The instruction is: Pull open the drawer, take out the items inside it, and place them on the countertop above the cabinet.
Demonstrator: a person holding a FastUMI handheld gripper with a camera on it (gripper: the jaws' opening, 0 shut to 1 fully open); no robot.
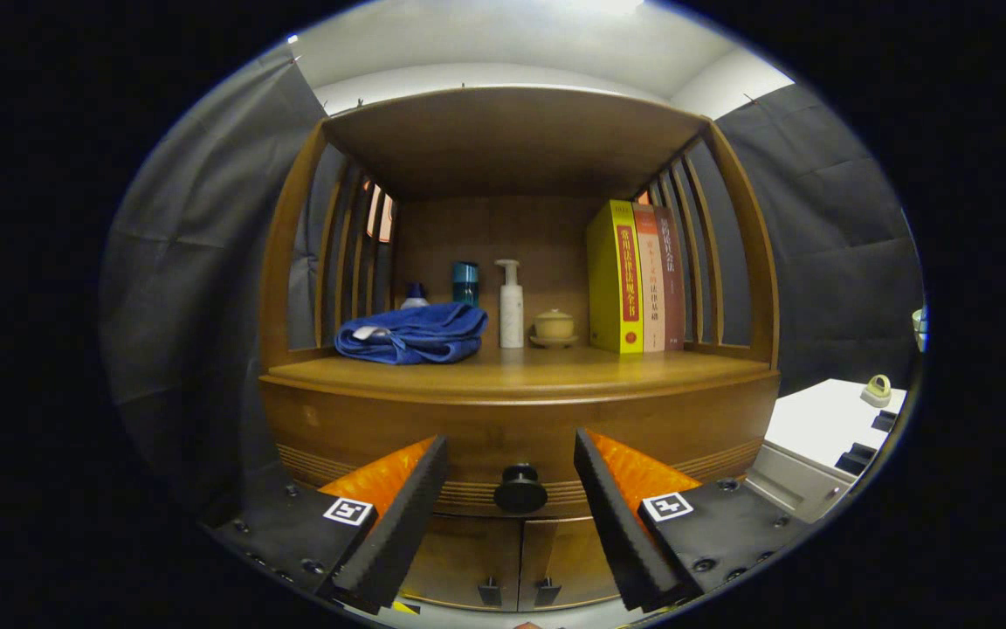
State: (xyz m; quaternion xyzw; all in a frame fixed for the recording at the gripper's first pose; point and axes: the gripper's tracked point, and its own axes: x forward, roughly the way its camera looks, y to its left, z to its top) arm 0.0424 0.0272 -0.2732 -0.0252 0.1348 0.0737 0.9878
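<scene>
A wooden cabinet faces me, its drawer (398, 441) closed under the countertop (520, 371). The drawer's round dark knob (520, 489) sits a short way beyond my fingers, in line with the gap between them. My gripper (512, 459) is open, with nothing between its fingers. Whatever lies inside the drawer is hidden.
On the countertop lie a folded blue towel (411, 335), a white pump bottle (511, 306), a teal cup (465, 283), a small lidded pot (554, 327) and three upright books (634, 278). Two lower doors (516, 559) sit under the drawer. A white unit (826, 428) stands to the right.
</scene>
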